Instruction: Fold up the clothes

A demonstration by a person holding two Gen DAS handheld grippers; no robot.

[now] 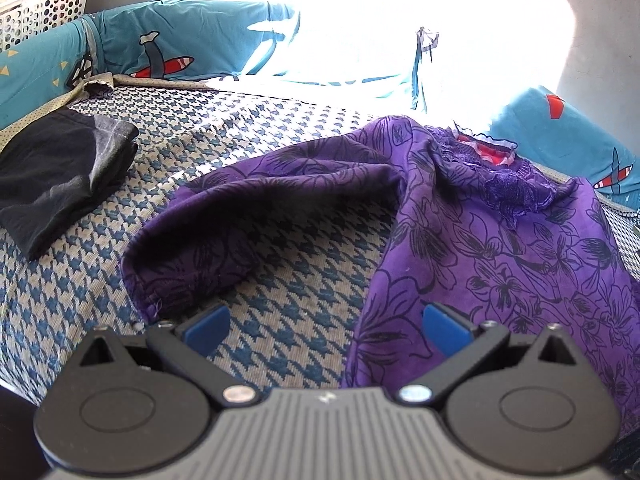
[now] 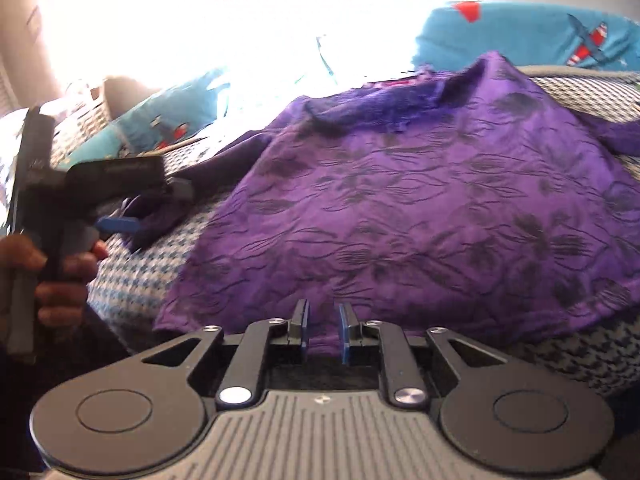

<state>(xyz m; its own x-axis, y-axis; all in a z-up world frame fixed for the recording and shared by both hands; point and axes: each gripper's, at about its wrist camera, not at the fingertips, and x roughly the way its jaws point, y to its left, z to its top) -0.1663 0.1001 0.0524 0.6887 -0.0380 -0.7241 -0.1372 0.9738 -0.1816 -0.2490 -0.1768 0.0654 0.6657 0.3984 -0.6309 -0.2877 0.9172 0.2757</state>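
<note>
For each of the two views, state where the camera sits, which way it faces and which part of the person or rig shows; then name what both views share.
Left wrist: sits on the left gripper, facing forward over the houndstooth bed cover towards the purple garment and a dark folded garment; blue pads wide apart, nothing between them.
Right wrist: sits on the right gripper, low at the purple garment's near hem, pads narrowly apart around cloth; the hand holding the left gripper shows.
Shared: purple garment, bed cover, teal airplane-print cushions.

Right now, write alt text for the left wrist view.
The open left gripper hovers low over a blue-and-white houndstooth bed cover, facing a rumpled purple floral garment. A folded dark garment lies to the left, with teal airplane-print bedding behind.
</note>
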